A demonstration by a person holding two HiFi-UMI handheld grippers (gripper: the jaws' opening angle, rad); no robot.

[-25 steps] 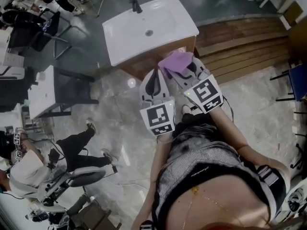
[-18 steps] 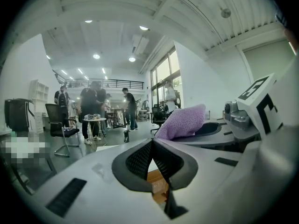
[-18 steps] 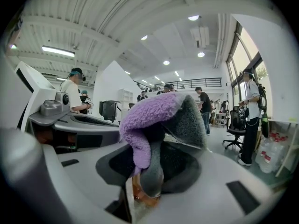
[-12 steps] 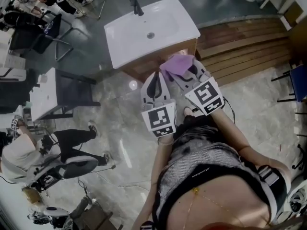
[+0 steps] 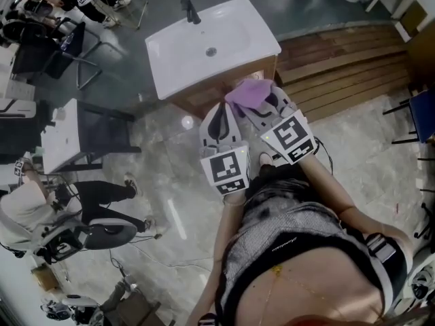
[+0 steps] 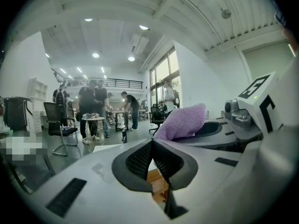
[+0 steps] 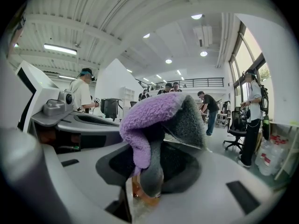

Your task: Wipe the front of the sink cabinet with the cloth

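The sink cabinet [image 5: 197, 99] is a wooden unit under a white basin top [image 5: 211, 43], straight ahead in the head view. A purple cloth [image 5: 249, 91] with a grey underside is clamped in my right gripper [image 5: 258, 99], which is shut on it just in front of the cabinet's upper right front. In the right gripper view the cloth [image 7: 154, 120] bulges out of the jaws. My left gripper [image 5: 219, 117] hangs beside it to the left, shut and holding nothing; its pads [image 6: 152, 155] meet with the wood front showing behind them. The cloth [image 6: 181, 121] shows at its right.
A black tap [image 5: 191, 9] stands at the basin's back. Wooden decking [image 5: 346, 66] lies right of the cabinet. A white side table [image 5: 61, 131] and black chairs [image 5: 64, 46] stand left. People sit or crouch at lower left [image 5: 47, 216]. Marble floor [image 5: 170, 202] lies between.
Both grippers have held nearly still in front of the cabinet; the view has shifted slightly. The person at lower left has moved about.
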